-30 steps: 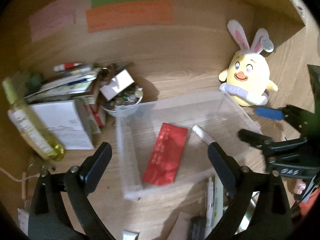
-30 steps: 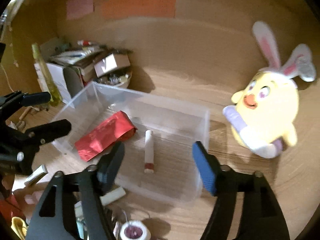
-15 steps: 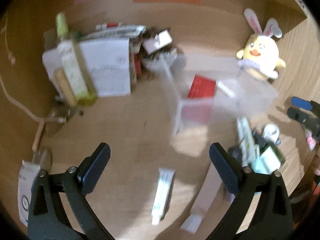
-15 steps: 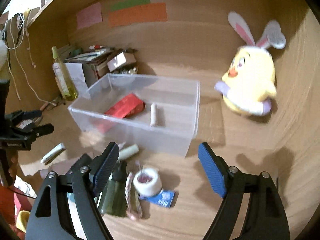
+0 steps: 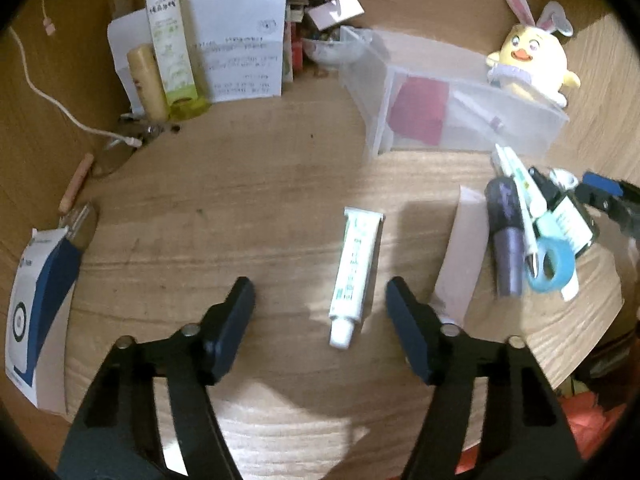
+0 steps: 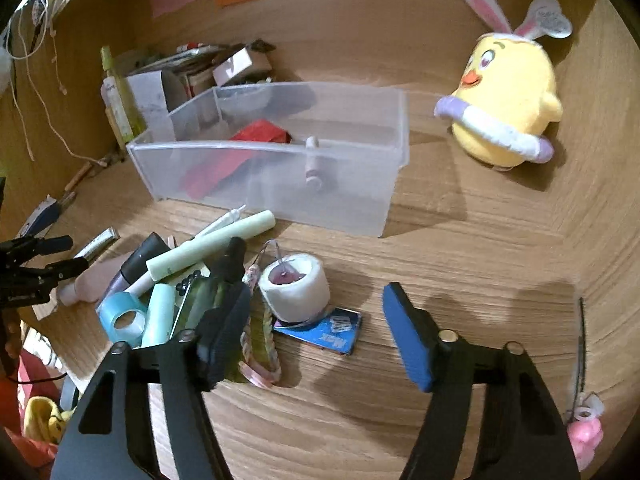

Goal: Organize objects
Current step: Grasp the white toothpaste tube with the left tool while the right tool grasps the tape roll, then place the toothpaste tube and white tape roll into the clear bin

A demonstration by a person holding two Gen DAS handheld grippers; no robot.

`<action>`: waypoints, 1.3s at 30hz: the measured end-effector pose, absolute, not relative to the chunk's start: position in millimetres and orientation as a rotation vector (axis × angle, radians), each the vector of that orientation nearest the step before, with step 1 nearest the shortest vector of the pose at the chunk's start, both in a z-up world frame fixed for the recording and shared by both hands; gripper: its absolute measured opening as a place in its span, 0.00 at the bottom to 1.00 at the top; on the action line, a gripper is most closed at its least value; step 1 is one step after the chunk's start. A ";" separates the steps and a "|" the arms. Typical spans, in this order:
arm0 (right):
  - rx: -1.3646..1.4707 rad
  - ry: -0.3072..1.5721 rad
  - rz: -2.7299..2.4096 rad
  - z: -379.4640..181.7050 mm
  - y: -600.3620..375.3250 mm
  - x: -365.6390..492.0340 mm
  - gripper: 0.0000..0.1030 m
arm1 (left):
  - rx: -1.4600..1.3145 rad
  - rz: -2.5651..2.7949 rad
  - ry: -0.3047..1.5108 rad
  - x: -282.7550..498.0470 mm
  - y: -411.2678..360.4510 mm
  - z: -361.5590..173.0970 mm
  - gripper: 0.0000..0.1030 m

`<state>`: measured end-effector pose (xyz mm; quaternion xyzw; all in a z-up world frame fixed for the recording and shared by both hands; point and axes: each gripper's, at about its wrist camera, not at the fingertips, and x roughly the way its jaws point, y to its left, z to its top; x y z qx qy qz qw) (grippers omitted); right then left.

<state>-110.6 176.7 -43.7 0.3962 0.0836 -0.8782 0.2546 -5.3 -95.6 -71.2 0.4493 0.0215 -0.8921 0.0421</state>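
since a second ago you have drawn both grippers back from over the clear bin (image 6: 276, 184) toward the near edge of the wooden desk (image 5: 248, 196); the bin now sits far in both views instead of directly beneath the fingers.

your left gripper (image 5: 320, 320) is spread wide and grips nothing. a white ointment tube (image 5: 354, 268) lies flat on the desk between its fingers, closer to the right finger, cap end nearest you; whether either finger touches it cannot be told.

your right gripper (image 6: 314, 326) is also spread and holds nothing. a white tape roll (image 6: 294, 286) stands between its fingers, resting partly on a blue card (image 6: 324, 330). the left finger overlaps a heap of loose items: a pale green stick (image 6: 212, 246), a blue tape ring (image 6: 122, 320), a dark bottle (image 6: 208, 296).

inside the bin lie a red packet (image 6: 236, 156) and a small white tube (image 6: 312, 160), apart from each other. a yellow plush chick (image 6: 504, 100) stands to the right of the bin, far side. a green-capped bottle (image 5: 170, 40) and a white box (image 5: 240, 48) stand at the far left.
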 end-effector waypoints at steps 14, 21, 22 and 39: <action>1.068 0.174 -2.370 -42.0 177.5 -118.8 0.33 | 1.325 -2.761 0.077 -7.8 -94.2 -68.9 0.14; 1.006 0.119 -2.420 -19.9 195.2 -115.7 0.33 | 1.270 -2.793 0.121 -15.3 -95.3 -54.7 0.14; 0.995 0.115 -2.428 -16.5 196.9 -115.7 0.33 | 1.256 -2.799 0.122 -15.8 -94.8 -51.8 0.14; 0.877 0.069 -2.441 15.4 184.2 -142.2 0.33 | 1.054 -2.993 0.164 -65.0 -74.1 14.9 0.14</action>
